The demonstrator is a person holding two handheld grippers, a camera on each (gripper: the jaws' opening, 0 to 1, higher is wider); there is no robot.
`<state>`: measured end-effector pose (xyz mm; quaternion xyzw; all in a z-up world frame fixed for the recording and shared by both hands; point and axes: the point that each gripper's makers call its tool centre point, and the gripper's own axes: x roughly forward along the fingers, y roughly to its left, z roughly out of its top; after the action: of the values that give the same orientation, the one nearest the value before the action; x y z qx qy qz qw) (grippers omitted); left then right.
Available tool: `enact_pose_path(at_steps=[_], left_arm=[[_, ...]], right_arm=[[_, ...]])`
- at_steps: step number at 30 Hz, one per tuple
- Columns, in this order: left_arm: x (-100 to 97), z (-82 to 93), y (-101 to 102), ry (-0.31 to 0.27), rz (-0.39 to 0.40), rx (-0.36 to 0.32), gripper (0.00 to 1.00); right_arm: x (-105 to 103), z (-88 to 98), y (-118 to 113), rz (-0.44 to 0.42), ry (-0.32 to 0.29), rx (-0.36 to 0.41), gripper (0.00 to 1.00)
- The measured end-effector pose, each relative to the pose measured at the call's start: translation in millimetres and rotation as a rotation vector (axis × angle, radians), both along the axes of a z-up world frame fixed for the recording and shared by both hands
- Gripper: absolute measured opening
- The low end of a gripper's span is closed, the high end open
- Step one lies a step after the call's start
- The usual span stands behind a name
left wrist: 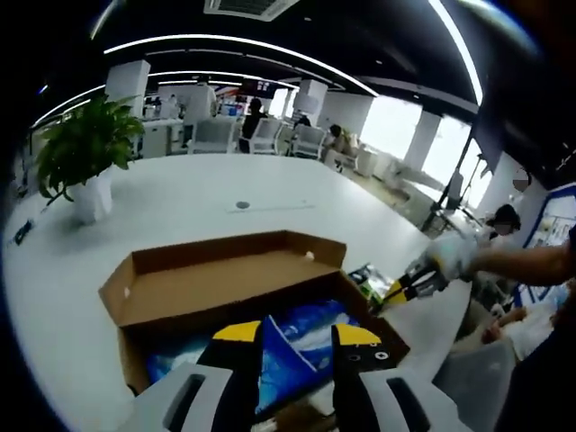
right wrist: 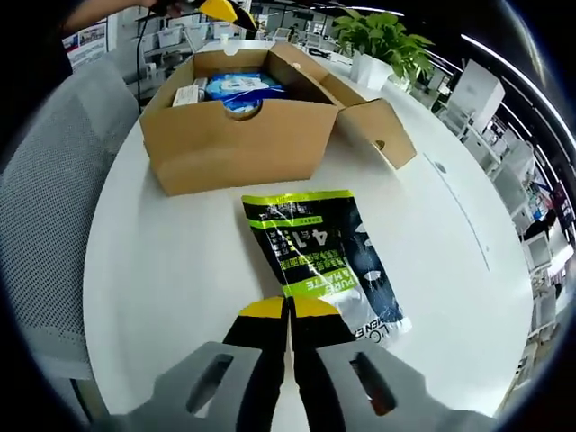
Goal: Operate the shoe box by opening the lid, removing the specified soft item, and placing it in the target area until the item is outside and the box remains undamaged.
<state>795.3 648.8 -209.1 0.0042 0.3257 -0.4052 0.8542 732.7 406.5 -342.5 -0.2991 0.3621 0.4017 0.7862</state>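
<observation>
Shoe box [right wrist: 241,135] on white bench [right wrist: 171,270], lid [left wrist: 220,274] folded open toward far side, cardboard walls intact. Blue soft packs [left wrist: 297,337] inside box, visible in left gripper view below raised lid flap. Green-and-black soft pouch [right wrist: 319,256] already outside, flat on bench just near of box front wall, apart from box.

Right gripper [right wrist: 288,309]: jaws together, tips pinching near edge of pouch. Left gripper [left wrist: 297,335]: jaws parted, nothing between them, poised over blue packs at box opening. Potted plant [left wrist: 85,153] at far left of bench, well apart from work.

Step in hand, by judgement: setting pouch down in target area, then letting go.

To do well:
- Lower pouch fully flat before parting right jaws; no drop from height.
- Part jaws cleanly, then draw back along bench surface away from box, avoiding drag on pouch edge.
- Hold left gripper clear of box walls and lid hinge; no pressing down on front wall.
- Avoid pushing pouch against box front; cardboard dents easily.
- Confirm pouch lies wholly outside box, not overhanging bench edge.
</observation>
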Motion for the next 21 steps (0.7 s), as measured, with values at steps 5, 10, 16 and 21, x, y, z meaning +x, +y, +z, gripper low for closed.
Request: enact_pose_path(at_steps=[5, 10, 16, 21], left_arm=[[-2.4, 2.6, 16.8, -0.01, 0.028, 0.009, 0.3], [-2.9, 3.8, 30.5, -0.017, 0.058, 0.01, 0.3], [-3.9, 0.9, 43.7, -0.016, 0.081, 0.015, 0.3], [-6.0, 0.5, 52.0, -0.018, 0.093, 0.021, 0.3]], right_arm=[[1.4, -3.3, -2.3, -0.018, 0.012, -0.011, 0.0], [10.8, -9.5, -9.6, -0.08, 0.02, -0.015, 0.0], [12.2, -12.4, -9.7, -0.153, 0.053, 0.014, 0.0], [12.0, -13.8, -8.5, -0.215, 0.07, 0.043, 0.0]])
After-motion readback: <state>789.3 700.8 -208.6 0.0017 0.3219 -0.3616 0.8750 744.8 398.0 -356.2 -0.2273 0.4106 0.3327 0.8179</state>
